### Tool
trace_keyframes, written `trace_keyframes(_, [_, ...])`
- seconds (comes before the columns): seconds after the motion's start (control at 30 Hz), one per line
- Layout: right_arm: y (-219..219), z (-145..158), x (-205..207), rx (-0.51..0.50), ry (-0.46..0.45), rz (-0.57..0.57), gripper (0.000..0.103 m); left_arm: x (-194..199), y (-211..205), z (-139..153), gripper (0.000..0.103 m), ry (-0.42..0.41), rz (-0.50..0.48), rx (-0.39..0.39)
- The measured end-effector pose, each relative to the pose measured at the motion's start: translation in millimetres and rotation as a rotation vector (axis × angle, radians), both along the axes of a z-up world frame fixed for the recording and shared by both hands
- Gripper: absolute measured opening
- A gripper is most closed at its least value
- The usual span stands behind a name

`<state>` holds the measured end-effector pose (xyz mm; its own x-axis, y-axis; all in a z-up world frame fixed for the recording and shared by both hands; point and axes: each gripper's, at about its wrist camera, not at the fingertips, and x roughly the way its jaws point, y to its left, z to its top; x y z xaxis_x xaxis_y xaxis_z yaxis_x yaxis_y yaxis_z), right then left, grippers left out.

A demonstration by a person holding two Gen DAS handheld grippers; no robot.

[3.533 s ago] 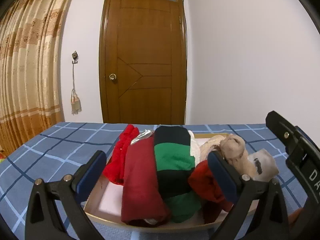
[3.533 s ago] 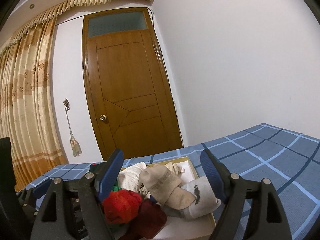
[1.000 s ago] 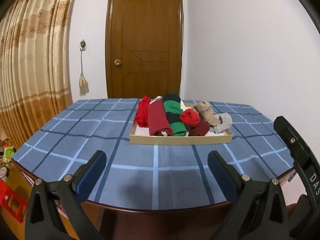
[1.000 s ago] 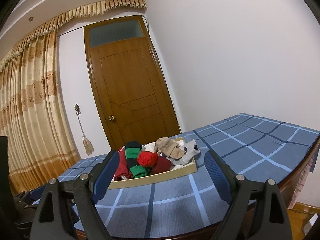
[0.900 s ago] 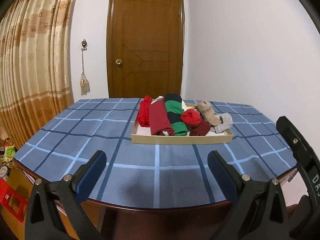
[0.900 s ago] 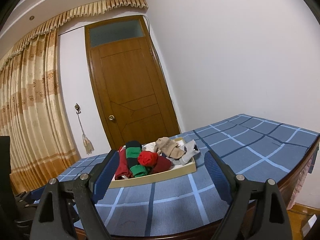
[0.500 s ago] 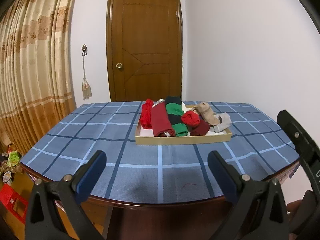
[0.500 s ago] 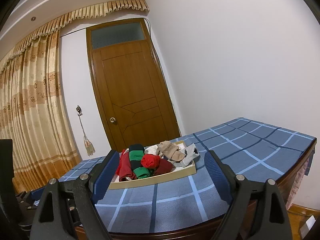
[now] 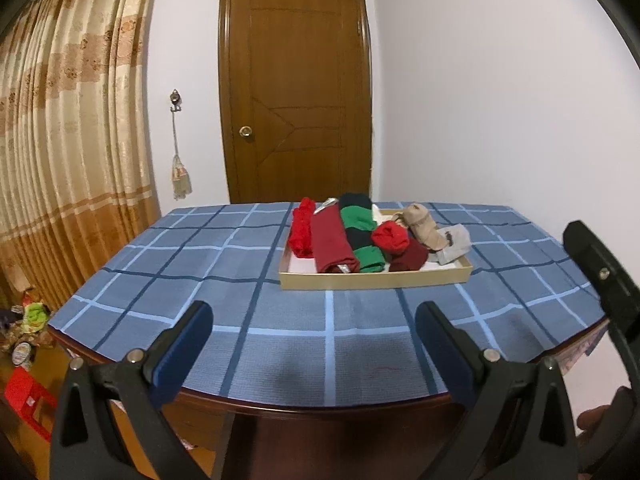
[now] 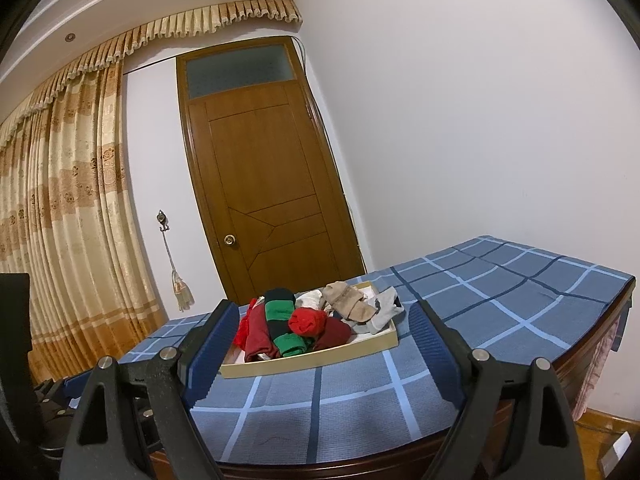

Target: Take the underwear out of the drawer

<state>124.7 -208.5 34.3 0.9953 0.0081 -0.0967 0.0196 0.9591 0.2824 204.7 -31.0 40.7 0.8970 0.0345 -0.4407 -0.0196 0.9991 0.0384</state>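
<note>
Blue-checked tablecloth [image 9: 224,264] carries a shallow drawer [image 9: 376,279] packed with rolled underwear [image 9: 344,240]; the left gripper [image 9: 314,336] and right gripper [image 10: 320,340] hover short of it, jaws spread and holding nothing.

Sitting on the cloth-covered worktop [image 9: 224,272], toward its far side: the drawer [image 9: 376,278], holding rolled underwear [image 9: 334,242] at left, socks [image 9: 436,236] at right. Standing behind: door [image 9: 296,96]; hanging left: curtain [image 9: 60,140].
</note>
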Motion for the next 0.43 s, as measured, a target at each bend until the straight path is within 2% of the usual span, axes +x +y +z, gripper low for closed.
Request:
trace_keyframes(0.07, [0,0,0,0.003,0.001,-0.001,0.088,1,0,0,0.103,0.005,0.007,0.006])
trace_keyframes(0.23, [-3,0,0,0.004,0.018,-0.003,0.088,-1,7,-4,0.102,0.061,-0.058,-0.025])
trace_keyframes(0.43, [-14,-5,0,-0.016,0.13,-0.014,0.088,-7,2,-22,0.103,0.125,-0.074,0.05])
